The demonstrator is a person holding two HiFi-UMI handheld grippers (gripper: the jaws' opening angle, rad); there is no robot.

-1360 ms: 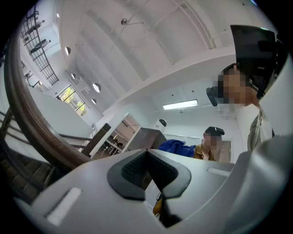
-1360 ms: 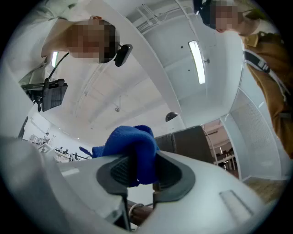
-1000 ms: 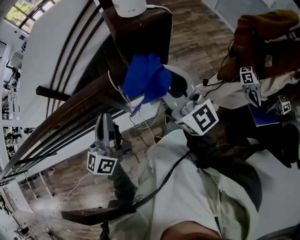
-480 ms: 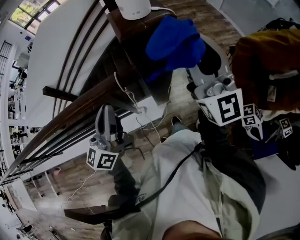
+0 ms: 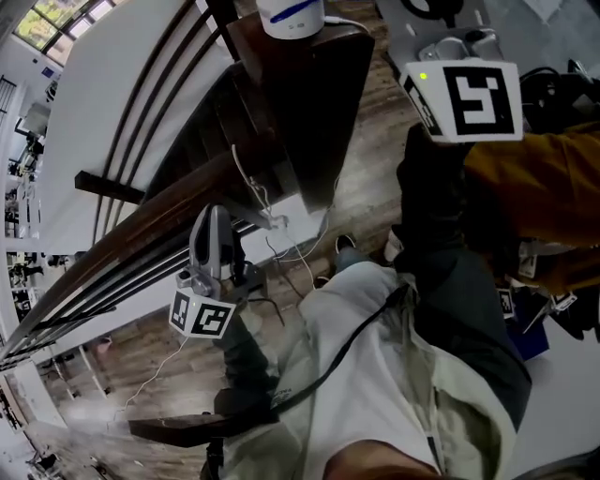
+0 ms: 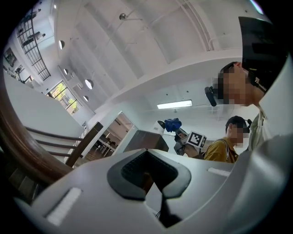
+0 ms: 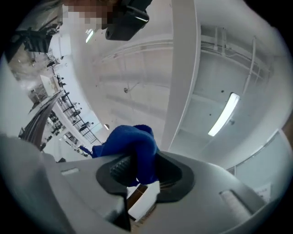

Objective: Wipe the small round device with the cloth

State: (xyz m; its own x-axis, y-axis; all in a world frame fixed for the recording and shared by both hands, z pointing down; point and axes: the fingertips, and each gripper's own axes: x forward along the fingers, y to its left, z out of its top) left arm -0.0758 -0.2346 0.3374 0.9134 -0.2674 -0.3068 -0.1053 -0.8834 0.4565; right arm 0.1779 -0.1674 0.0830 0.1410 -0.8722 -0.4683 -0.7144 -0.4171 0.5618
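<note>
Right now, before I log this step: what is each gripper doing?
Left gripper: closed, nothing between its jaws.
Right gripper: closed on the blue cloth.

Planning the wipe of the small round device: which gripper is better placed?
Right. The right gripper grips the blue cloth, raised near the small round device; the left gripper sits low by the railing, empty.

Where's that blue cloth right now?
The blue cloth is pinched in the right tongs, centre of the right gripper view; the left gripper view shows it held up near the wooden post.
</note>
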